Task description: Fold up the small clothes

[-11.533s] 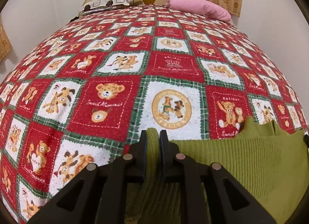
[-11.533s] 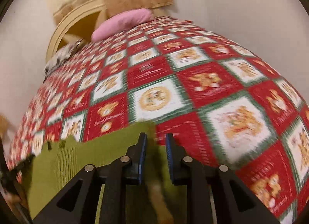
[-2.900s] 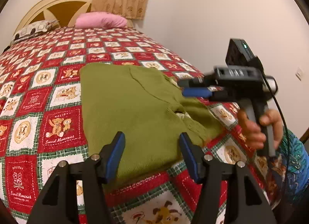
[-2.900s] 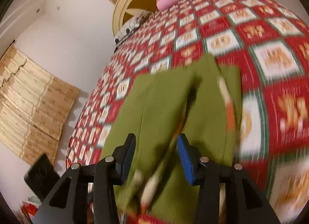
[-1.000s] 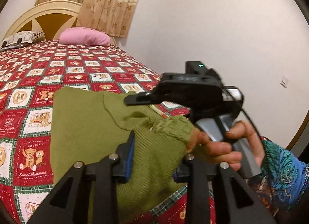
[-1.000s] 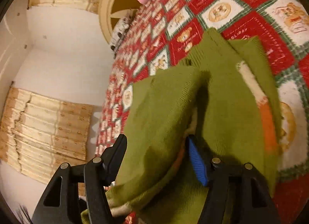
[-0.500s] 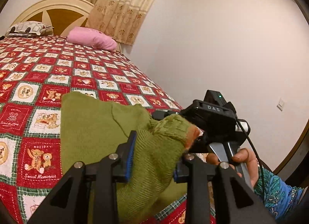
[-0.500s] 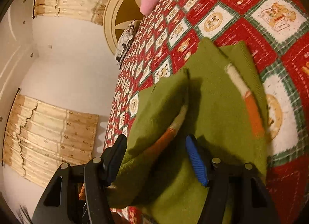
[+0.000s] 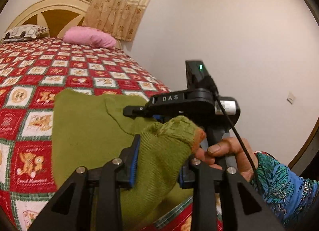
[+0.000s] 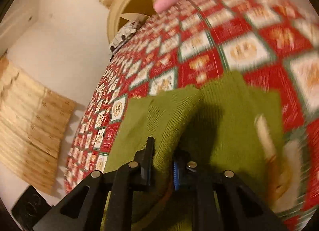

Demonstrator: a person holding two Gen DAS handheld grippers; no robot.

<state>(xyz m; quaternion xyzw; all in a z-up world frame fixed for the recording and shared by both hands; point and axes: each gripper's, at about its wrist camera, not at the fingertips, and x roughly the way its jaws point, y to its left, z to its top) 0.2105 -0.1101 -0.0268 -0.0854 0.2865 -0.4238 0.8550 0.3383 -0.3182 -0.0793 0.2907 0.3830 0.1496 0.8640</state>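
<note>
The green knit sweater (image 9: 83,131) lies on the bed's teddy-bear quilt (image 9: 30,83); the left gripper (image 9: 157,161) jaws clamp its bunched cuff; the right gripper (image 10: 162,163) jaws pinch a raised fold.

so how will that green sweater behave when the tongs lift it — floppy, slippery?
Likely floppy: the green sweater bunches and droops between the left tongs. Probably grippy, since it's ribbed knit. The right tongs pinch a thick fold, so layers may shift.

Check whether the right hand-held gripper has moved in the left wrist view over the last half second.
Yes. The right hand-held gripper has risen and shifted left over the green knitted sweater, toward the red teddy-bear quilt.
</note>
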